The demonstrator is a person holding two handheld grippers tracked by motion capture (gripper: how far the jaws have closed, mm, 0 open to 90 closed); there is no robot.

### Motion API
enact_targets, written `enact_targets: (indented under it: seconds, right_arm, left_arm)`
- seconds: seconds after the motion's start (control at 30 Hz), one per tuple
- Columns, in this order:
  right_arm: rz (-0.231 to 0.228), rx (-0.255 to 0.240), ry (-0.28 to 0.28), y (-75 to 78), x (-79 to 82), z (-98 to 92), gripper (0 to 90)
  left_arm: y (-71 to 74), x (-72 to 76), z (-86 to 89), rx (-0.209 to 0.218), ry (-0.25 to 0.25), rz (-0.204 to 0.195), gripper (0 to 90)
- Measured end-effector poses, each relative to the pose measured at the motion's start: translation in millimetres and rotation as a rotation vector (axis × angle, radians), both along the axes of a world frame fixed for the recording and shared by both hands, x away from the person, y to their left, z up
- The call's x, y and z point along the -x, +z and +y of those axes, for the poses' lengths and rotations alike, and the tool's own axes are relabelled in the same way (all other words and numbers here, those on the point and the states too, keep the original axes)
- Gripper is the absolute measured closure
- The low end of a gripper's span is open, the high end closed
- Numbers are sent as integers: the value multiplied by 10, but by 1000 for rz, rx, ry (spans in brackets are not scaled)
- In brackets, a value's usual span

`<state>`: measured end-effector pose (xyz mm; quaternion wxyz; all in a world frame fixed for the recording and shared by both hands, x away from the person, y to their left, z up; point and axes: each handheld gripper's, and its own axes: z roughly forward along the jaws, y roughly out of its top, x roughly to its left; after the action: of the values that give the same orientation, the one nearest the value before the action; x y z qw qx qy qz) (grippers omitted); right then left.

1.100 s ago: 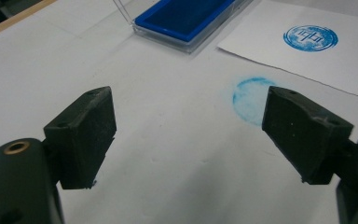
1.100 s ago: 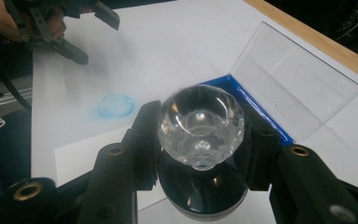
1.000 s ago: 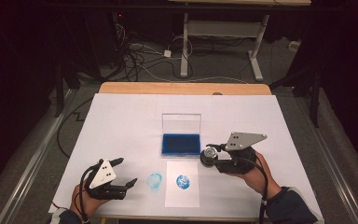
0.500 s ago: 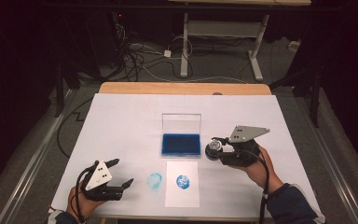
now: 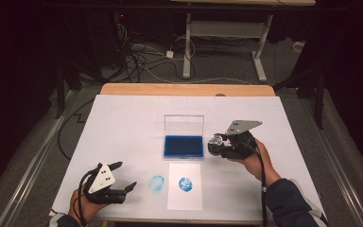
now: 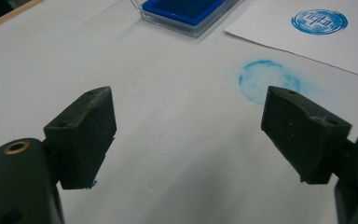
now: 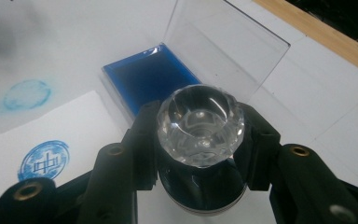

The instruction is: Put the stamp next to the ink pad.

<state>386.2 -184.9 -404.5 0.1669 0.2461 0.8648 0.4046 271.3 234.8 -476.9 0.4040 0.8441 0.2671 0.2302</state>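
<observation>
So the right tool is lifting the clear-knobbed stamp, clenched in its jaws, away from the paper sheet toward the ink pad, probably re-inking, while the left tool is idling wide open near-left on the tabletop.

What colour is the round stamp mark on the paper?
Blue; the stamp mark shows best in the left gripper view.

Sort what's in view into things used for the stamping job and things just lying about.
In use: stamp in the right gripper; open ink pad; stamped paper; left gripper, open.
Lying about: blue smudge on the table cover; cables on the floor.
</observation>
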Motion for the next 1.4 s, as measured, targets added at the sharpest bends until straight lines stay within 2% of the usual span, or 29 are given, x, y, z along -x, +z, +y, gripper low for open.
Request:
enact_targets:
  seconds: [0.27, 0.4, 0.53, 0.9, 1.4]
  right_arm:
    - [7, 23, -13, -98, -172, 5, 567]
    - [11, 37, -53, -143, -239, -7, 567]
    - [32, 25, -56, -190, -292, -26, 567]
    - [62, 3, -68, -276, -358, 6, 566]
    - [80, 27, -65, -395, -370, 97, 565]
  left_arm:
    - [-18, 3, -13, -10, 0, 8, 169]
    - [-26, 3, -24, -16, -1, 13, 170]
    - [-28, -2, -23, -16, 0, 14, 170]
    - [-48, -16, -34, -14, -4, 35, 170]
    - [-51, -16, -38, -22, -9, 37, 170]
